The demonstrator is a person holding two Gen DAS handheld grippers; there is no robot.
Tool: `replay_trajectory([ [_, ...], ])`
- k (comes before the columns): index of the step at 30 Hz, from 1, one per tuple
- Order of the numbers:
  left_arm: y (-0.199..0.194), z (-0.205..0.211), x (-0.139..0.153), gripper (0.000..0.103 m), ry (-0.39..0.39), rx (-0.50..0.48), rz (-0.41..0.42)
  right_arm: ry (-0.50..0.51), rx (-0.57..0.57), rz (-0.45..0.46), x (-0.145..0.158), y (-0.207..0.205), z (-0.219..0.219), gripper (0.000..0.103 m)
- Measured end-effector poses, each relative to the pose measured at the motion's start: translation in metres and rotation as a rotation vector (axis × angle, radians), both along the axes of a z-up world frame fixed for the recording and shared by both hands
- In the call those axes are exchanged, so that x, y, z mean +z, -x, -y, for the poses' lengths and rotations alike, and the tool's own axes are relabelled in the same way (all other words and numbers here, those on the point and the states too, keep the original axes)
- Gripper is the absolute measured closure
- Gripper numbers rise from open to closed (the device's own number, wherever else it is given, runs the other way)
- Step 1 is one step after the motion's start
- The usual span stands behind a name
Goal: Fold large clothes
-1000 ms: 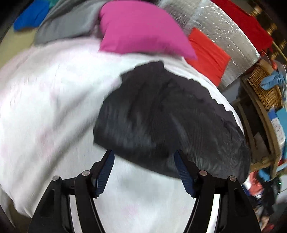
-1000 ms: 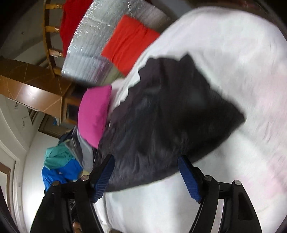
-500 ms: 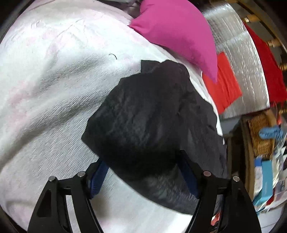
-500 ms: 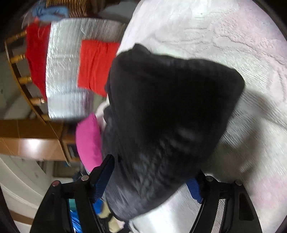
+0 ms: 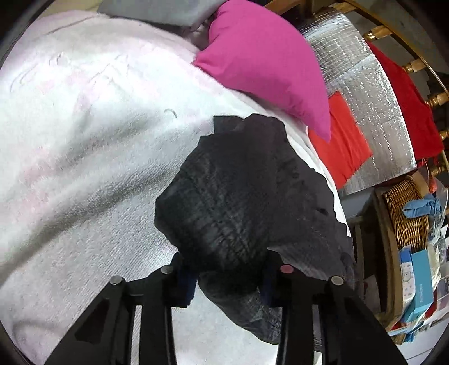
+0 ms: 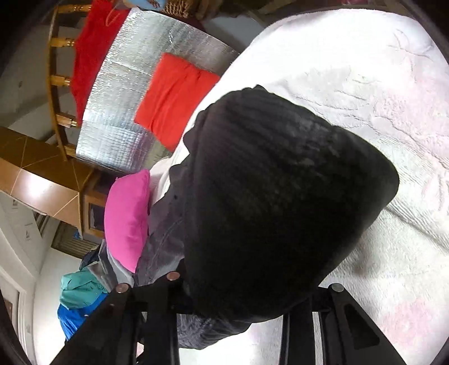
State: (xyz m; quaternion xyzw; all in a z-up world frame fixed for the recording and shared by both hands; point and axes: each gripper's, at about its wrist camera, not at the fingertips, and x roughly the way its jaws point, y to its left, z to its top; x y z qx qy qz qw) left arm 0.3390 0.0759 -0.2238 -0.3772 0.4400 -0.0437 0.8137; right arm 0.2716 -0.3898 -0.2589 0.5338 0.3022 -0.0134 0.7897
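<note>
Garment (image 5: pixel 244 196), black and ribbed, lies bunched on a white terry blanket (image 5: pixel 84 157) that covers the bed. Both grippers have hold of it at its near edge.

Left gripper (image 5: pixel 228 278): jaws have just been closing and now stand narrow, a fold of the black cloth pinched between the pads. Cloth rises in a hump beyond the fingers and trails off to the right, near the blanket's edge.

Right gripper (image 6: pixel 244 300): jaws likewise just closed in, narrow, with the garment (image 6: pixel 280 196) bunched between them and bulging up over the fingers, hiding most of the pads. Gripped part fills the middle of the right wrist view; a greyer layer of the same cloth hangs lower left.

Surroundings, left wrist view: pink pillow (image 5: pixel 263 64) at the far side of the bed, just beyond the garment; grey cloth (image 5: pixel 157 11) behind it. Red cloth (image 5: pixel 342 140) lies on a silver quilted sheet (image 5: pixel 364 92) to the right. Wicker basket (image 5: pixel 407 213) further right, boxes below it.

Right wrist view: teal and blue clothes (image 6: pixel 78 297) piled at lower left.
</note>
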Motion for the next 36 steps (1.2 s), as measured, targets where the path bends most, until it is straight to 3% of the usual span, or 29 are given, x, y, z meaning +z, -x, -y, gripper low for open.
replay_trajectory([
  [4, 0.018, -0.004, 0.003, 0.069, 0.002, -0.006, -0.001, 0.056, 0.021, -0.006, 0.005, 0.023, 0.003, 0.071],
  [20, 0.077, -0.013, 0.001, 0.069, -0.062, -0.037, 0.022, 0.037, 0.024, -0.008, -0.006, 0.086, 0.001, 0.071],
  [23, 0.073, -0.013, -0.006, 0.062, -0.071, -0.047, 0.001, 0.032, 0.029, -0.028, -0.012, 0.082, 0.002, 0.069],
  [26, 0.068, -0.016, -0.012, 0.046, -0.053, -0.039, -0.035, 0.03, 0.034, -0.045, -0.015, 0.08, 0.004, 0.064],
  [28, 0.071, -0.023, -0.013, 0.042, -0.023, -0.037, -0.053, 0.024, 0.028, -0.069, -0.013, 0.083, 0.005, 0.052],
  [30, 0.078, -0.031, -0.009, 0.039, -0.01, -0.036, -0.056, 0.037, 0.026, -0.073, -0.007, 0.092, 0.006, 0.05],
  [34, 0.098, -0.04, 0.008, 0.037, -0.06, -0.046, -0.025, 0.117, 0.073, -0.114, 0.01, 0.115, 0.004, 0.047],
  [36, 0.111, -0.045, 0.022, 0.037, -0.164, -0.016, 0.01, 0.194, 0.119, -0.122, 0.022, 0.128, -0.001, 0.046],
])
